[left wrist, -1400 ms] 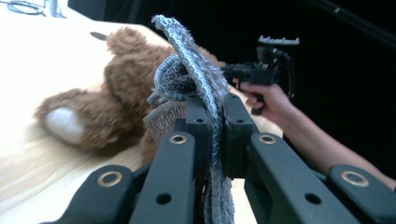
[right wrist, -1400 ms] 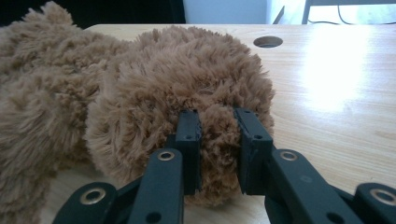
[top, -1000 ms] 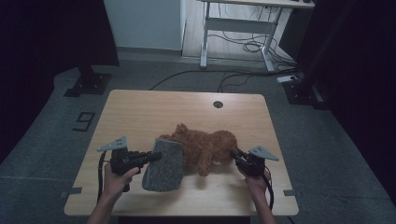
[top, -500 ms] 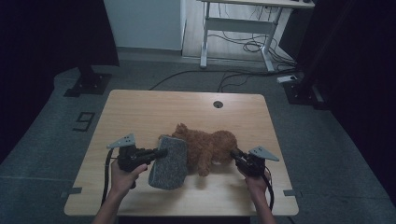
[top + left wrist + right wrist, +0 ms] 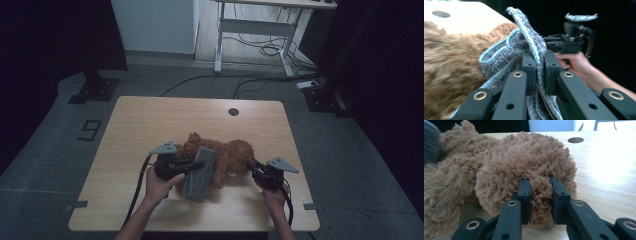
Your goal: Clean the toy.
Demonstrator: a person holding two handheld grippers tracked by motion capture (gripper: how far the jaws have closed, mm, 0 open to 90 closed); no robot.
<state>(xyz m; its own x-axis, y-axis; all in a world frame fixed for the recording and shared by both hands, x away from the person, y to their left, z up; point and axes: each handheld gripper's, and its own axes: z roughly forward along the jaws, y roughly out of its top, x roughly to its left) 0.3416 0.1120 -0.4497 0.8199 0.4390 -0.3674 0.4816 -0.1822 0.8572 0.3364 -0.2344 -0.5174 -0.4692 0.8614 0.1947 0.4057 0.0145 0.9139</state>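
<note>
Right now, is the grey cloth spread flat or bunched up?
Bunched. The grey cloth hangs in folds, pinched in the left tongs, draped against the brown plush toy.

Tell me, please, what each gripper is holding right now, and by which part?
The left gripper clamps the grey knitted cloth by its edge; the right gripper pinches a tuft at the end of the brown plush toy.

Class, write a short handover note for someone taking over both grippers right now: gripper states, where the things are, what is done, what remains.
Left gripper: shut on the grey knitted cloth, held against the toy's near side.
Right gripper: shut on a limb of the brown fluffy plush toy, pinning it.
The toy lies mid-way across the light wooden table.
Done: both grips are secure.
Left: probably drape or wrap the cloth over the toy.
</note>
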